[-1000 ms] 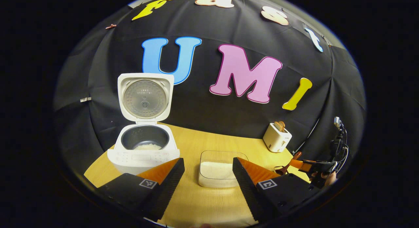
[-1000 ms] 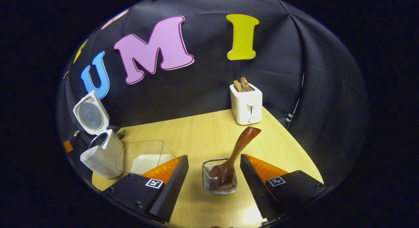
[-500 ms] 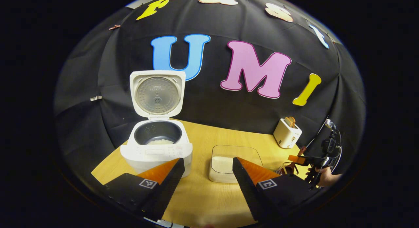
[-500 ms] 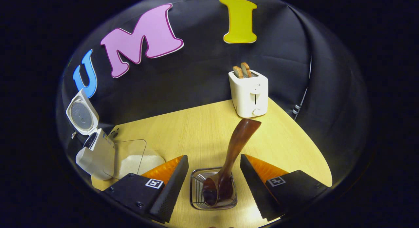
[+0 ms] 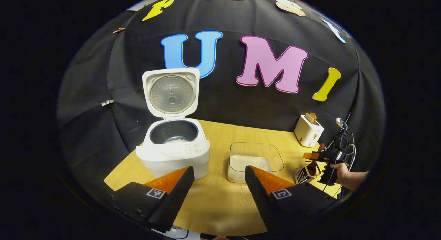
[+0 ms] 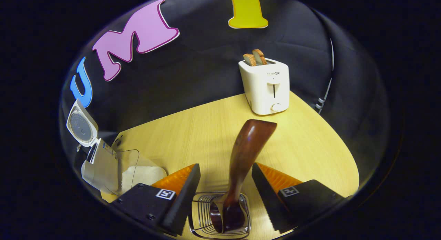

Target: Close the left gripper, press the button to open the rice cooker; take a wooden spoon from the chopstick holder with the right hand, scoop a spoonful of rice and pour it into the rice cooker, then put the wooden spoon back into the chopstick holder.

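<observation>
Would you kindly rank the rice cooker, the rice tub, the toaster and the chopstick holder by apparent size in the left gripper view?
1. Rice cooker, lid up.
2. Rice tub.
3. Toaster and chopstick holder: they look alike here, and they sit at different distances from the camera, so I won't rank them.

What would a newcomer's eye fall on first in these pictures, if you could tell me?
Probably the white rice cooker at the table's left, its lid standing open with some rice in the pot. Next, in the right gripper view, the dark wooden spoon rising from the wire chopstick holder between the open right gripper fingers, with a white toaster holding bread behind it.
</observation>
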The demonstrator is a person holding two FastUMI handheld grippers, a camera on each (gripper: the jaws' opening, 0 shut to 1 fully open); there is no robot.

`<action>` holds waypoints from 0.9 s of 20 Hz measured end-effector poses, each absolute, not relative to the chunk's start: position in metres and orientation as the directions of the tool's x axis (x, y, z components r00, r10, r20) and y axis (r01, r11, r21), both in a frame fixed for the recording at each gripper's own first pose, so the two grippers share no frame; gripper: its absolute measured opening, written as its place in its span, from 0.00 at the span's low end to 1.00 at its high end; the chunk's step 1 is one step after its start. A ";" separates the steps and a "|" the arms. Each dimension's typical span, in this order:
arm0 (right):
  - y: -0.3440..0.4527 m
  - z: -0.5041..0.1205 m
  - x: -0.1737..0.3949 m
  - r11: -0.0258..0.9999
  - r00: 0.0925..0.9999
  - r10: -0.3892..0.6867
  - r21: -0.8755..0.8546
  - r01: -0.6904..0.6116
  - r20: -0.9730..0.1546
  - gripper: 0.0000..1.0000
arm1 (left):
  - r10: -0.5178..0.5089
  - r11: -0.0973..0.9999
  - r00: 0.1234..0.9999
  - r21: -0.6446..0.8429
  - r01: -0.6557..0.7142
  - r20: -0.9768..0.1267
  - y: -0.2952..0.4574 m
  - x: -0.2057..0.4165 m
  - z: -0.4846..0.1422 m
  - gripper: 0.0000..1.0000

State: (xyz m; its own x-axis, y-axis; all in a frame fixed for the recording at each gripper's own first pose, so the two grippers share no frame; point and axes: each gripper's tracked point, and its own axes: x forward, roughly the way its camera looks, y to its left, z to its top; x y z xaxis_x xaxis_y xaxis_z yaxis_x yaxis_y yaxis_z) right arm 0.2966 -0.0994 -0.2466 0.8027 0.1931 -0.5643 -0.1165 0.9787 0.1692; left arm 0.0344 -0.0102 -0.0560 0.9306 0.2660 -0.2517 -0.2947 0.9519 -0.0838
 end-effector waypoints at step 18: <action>-0.100 -0.111 0.278 0.996 0.929 0.044 0.083 -0.014 -0.367 0.19 | 0.145 0.975 0.968 -0.136 -0.175 -0.206 0.012 0.047 -0.037 0.95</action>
State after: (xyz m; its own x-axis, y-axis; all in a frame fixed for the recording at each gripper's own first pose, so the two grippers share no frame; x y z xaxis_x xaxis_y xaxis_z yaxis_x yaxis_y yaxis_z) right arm 0.2779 -0.0999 -0.1110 0.9290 0.0439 -0.3674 -0.0143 0.9964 0.0831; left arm 0.0475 0.0116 -0.0365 0.9678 0.1449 -0.2057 -0.1750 0.9751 -0.1360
